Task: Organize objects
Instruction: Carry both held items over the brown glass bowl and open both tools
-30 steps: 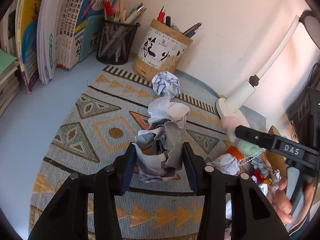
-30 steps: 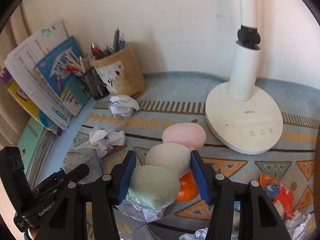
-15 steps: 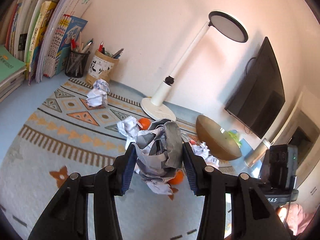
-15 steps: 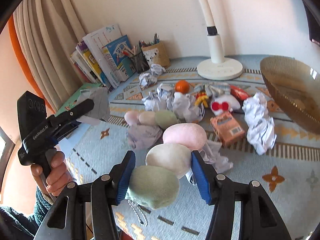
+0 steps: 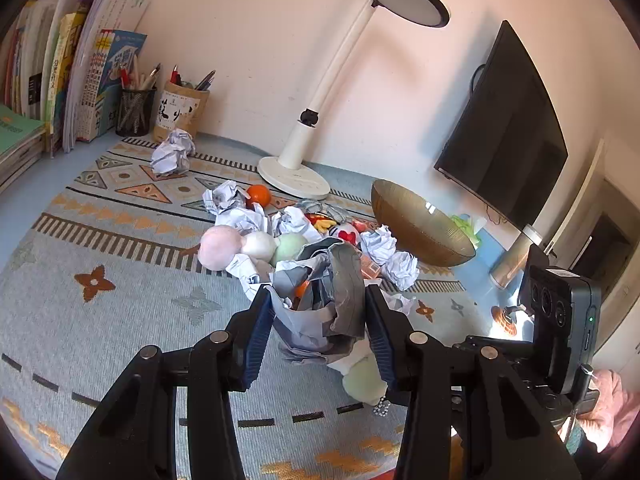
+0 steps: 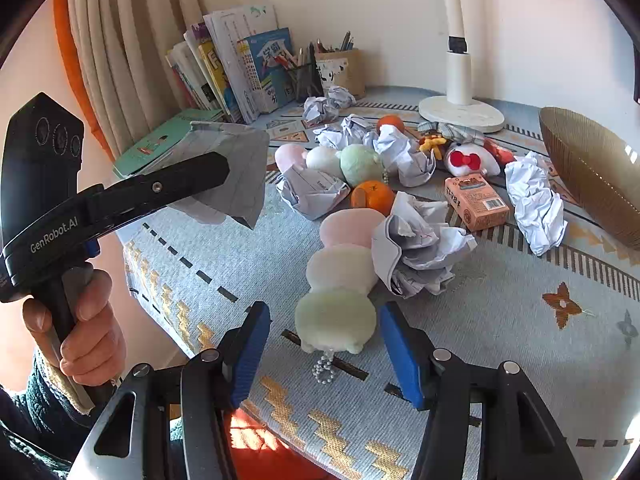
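Observation:
My left gripper is shut on a crumpled grey paper wad and holds it in the air above the patterned mat. In the right wrist view that left gripper shows from the side with the grey paper in it. My right gripper is opening. A plush skewer of three pastel balls lies on the mat between its blue pads, and neither pad touches it. Its green end peeks out below the left gripper.
Several paper wads, two oranges, a second plush skewer, an orange box and small toys litter the mat. A golden bowl stands right. Lamp base, pen holders and books line the back.
Both grippers pulled back from the pile toward the mat's near edge. The right jaws spread apart and the plush skewer now rests on the mat. The left still grips its paper.

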Action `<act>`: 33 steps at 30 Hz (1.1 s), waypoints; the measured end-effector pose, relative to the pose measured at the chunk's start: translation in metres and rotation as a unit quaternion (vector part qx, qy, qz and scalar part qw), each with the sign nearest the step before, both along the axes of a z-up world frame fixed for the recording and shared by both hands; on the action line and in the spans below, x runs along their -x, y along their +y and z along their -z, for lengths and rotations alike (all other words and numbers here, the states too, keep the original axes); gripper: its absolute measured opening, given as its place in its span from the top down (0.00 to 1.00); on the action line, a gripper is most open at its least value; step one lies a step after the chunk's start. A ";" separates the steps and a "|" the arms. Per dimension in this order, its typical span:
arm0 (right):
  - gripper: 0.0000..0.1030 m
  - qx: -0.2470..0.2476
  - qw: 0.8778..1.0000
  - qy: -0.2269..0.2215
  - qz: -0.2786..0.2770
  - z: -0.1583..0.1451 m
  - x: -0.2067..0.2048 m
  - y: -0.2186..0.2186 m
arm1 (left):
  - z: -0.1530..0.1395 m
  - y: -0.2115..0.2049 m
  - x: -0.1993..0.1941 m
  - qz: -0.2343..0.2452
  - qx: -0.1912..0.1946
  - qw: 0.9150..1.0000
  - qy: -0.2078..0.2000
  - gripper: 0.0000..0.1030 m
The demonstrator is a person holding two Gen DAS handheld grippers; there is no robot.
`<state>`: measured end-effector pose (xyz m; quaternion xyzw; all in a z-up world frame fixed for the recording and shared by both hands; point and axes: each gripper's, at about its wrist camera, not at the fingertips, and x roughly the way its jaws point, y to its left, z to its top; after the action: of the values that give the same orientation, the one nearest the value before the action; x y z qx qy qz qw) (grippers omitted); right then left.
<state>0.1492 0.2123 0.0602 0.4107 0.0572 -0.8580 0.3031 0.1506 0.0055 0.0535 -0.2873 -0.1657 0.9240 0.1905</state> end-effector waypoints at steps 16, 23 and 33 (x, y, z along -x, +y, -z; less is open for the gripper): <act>0.57 0.074 0.990 0.068 0.096 -0.081 0.016 0.051 | -0.035 0.022 0.021 0.017 0.021 0.999 0.018 0.59; 0.56 0.125 0.944 0.104 0.288 -0.126 0.071 0.189 | -0.080 0.119 0.105 0.097 0.028 0.995 0.027 0.59; 0.51 0.123 0.927 0.026 0.354 -0.090 0.158 0.251 | -0.055 0.246 0.203 0.163 0.051 0.985 -0.023 0.49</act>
<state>-0.0085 0.4636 0.1499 0.3411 -0.1898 -0.9203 0.0263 -0.0526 0.2516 0.1086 -0.3408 -0.0739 0.8811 0.3194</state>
